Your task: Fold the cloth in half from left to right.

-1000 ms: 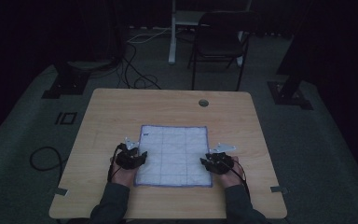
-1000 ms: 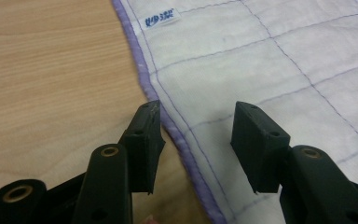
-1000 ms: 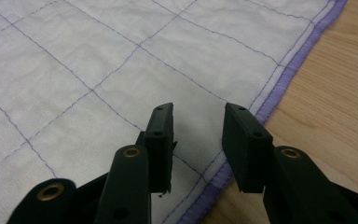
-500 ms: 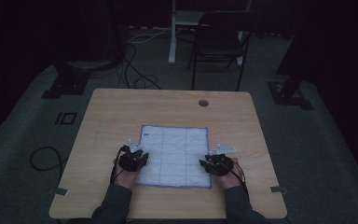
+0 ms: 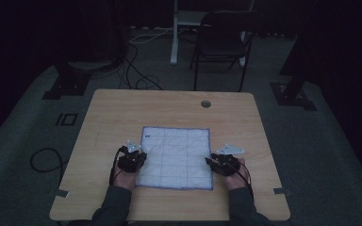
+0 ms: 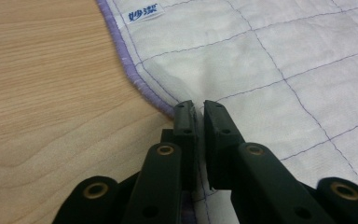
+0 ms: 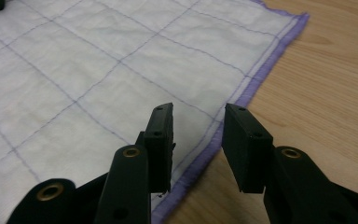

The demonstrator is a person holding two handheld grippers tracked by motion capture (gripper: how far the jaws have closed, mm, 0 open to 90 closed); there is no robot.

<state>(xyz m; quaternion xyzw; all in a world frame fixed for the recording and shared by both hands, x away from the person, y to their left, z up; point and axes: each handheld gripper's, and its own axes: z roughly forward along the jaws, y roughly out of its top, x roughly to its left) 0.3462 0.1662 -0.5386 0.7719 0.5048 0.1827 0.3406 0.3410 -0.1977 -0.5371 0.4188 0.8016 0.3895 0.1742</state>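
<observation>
The left gripper has just been closing, and its jaws now pinch the purple edge of the white cloth lying flat on the tabletop. The right gripper hangs with its jaws apart, the cloth's other edge right under them. It looks like grabbing time, so next the right one should close on its edge too.

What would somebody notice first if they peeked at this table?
Probably the white cloth with purple stitching, lying flat on the near half of the wooden table. The left gripper has just been closing and now pinches a little fold at the cloth's left edge, while the right gripper waits open over the purple hem on the other side. Behind the table, a dark chair stands in the gloom.
</observation>
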